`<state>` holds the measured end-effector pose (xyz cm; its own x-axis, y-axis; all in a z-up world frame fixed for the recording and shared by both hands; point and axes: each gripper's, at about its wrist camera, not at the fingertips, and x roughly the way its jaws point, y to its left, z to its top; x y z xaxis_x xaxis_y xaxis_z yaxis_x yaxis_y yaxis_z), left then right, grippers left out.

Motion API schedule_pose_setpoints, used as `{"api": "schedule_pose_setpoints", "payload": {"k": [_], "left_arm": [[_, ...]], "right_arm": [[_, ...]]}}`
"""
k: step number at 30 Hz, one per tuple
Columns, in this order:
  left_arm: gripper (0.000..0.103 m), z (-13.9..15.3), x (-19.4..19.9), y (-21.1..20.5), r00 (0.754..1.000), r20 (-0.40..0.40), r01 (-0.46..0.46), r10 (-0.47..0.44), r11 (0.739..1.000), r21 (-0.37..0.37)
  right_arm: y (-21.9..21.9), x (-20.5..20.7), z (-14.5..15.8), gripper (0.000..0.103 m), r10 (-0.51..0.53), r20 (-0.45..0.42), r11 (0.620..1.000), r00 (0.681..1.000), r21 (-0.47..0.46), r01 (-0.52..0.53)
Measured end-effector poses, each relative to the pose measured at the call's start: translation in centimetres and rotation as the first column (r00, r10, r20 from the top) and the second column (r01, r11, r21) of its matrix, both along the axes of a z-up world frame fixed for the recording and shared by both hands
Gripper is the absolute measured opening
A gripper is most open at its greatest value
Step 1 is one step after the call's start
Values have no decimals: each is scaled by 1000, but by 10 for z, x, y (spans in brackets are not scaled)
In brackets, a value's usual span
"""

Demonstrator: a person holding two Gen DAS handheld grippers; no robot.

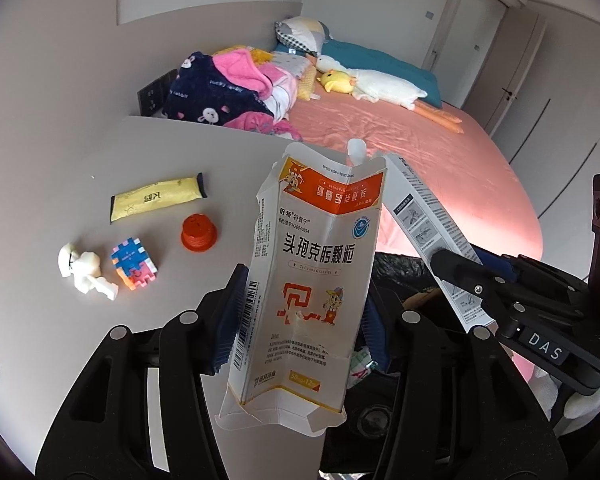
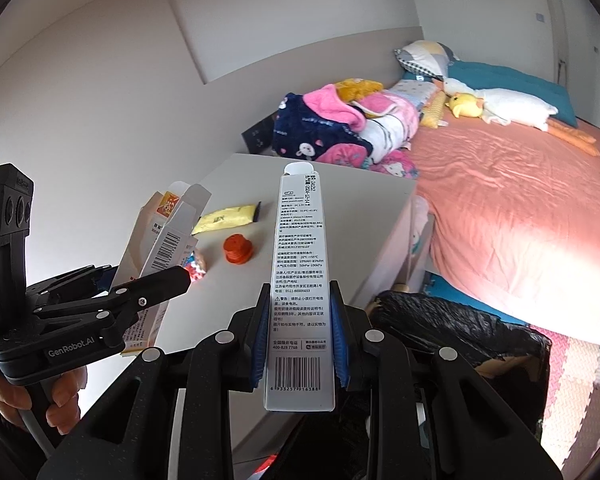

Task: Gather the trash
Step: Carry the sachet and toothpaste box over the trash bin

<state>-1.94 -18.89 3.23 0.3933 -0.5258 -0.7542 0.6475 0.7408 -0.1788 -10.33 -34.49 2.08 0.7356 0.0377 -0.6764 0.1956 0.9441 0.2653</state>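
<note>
My left gripper [image 1: 300, 312] is shut on an opened white and orange medicine box [image 1: 312, 264], held upright above the table edge; the box also shows in the right wrist view [image 2: 160, 240]. My right gripper [image 2: 300, 336] is shut on a long narrow white box [image 2: 300, 280] with a barcode, seen from the left wrist view [image 1: 432, 228] as well. Both are held over a black trash bag [image 2: 452, 324] beside the table. A yellow wrapper [image 1: 156, 198] and a red cap [image 1: 198, 232] lie on the white table [image 1: 60, 184].
A white toy figure [image 1: 86, 270] and a colourful puzzle cube [image 1: 134, 264] stand on the table at the left. A bed with a pink sheet [image 2: 520, 208], piled blankets [image 2: 340, 124] and plush toys lies beyond. Foam floor mats [image 2: 576, 380] lie at the right.
</note>
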Motion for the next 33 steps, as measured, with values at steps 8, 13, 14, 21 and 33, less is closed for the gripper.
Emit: {"api": "schedule_pose_setpoints", "payload": {"k": [8,13,14,21,33], "left_arm": [[52,0,-11,-25,998,-5,57,-57,998,6],[52,0,-17,-39,996,-9,89,-89,996,8],[52,0,-18,-42,995,-10,98,-98,995,8],[52,0,-24,-66,986,-13,163,-163,986,15],[53,0,-32,-104,961,-11,276,-276,961,14]], "right_arm": [[-23,-17,-1,28,-58,-3,998,998,1,58],[-34,-29,0,28,-90,2,996,996,1,90],[-37,-30,0,28,-98,3,995,995,1,98],[-53,-47,1,28,-158,8,988,987,0,158],[-79,-71,4,28,-261,14,965,965,-9,261]]}}
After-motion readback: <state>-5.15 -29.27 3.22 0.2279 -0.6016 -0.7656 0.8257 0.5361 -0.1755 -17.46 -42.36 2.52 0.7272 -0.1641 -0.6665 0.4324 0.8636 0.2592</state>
